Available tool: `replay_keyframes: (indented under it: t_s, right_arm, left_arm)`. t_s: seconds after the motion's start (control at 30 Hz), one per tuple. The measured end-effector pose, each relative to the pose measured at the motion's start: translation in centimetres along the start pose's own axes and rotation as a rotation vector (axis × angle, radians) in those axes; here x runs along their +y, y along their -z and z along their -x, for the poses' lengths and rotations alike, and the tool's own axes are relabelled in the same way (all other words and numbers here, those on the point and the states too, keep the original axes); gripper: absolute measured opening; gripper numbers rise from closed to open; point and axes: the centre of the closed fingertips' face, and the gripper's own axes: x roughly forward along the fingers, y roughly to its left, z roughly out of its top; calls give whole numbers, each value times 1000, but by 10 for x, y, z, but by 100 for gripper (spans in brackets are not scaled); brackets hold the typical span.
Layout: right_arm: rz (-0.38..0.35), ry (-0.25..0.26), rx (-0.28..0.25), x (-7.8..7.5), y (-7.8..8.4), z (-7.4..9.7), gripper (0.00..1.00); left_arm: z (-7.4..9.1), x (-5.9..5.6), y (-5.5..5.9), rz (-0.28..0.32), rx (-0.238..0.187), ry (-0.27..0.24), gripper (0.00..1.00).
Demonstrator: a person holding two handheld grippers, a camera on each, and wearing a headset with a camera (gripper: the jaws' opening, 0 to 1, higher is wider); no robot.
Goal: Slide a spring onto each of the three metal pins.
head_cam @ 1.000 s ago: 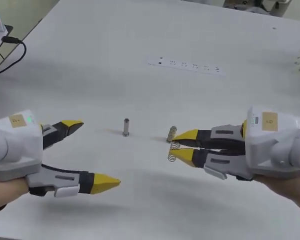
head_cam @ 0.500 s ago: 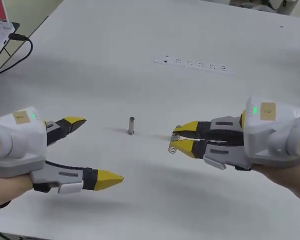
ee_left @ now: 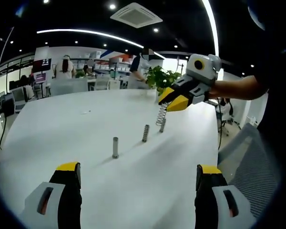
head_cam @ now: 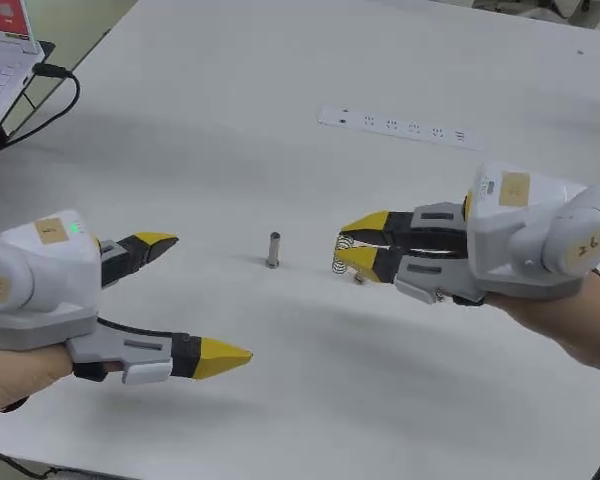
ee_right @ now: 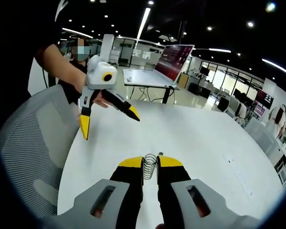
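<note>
Item 1, left gripper (head_cam: 188, 297): nearest, low at the left of the white table (head_cam: 310, 400). Jaws spread wide, nothing between them.

Item 2, right gripper (head_cam: 358, 242): opposite, held above the tabletop. Jaws nearly closed, pinching a spring (ee_right: 150, 168) at its upper coils, with the rest hanging below the yellow tips.

Item 3, bare pin (ee_left: 115, 147): upright on the table between the two grippers, no spring on it.

Item 4, second pin (ee_left: 146, 133): upright just beyond, coils around its shaft.

Item 5, third pin (ee_left: 162, 127): upright directly under the held spring. Whether the spring's lower end is over its tip cannot be told.

Item 6, power strip (head_cam: 395, 127): lying flat, well beyond the pins.

Item 7, laptop (head_cam: 0, 40): far left corner, open, with a black cable (head_cam: 50, 105) trailing from it.
</note>
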Motion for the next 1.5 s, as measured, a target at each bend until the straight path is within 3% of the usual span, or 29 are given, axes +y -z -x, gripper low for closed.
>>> replay_keyframes:
  t_s: [0.17, 0.3, 1.0, 1.27, 1.5]
  right_arm:
    - [-8, 2, 1, -9, -2, -8, 8]
    - [-50, 11, -32, -17, -9, -15, 8]
    - [-99, 9, -37, -33, -20, -56, 8]
    - [-124, -3, -5, -31, -10, -74, 8]
    - [-147, 27, -2, -36, -7, -82, 8]
  left_arm:
    - [1, 0, 0, 5, 0, -2, 98]
    - [2, 1, 1, 5, 2, -4, 98]
    - [1, 3, 4, 14, 9, -8, 98]
    - [2, 2, 8, 22, 14, -10, 98]
    - [4, 6, 11, 18, 12, -34, 98]
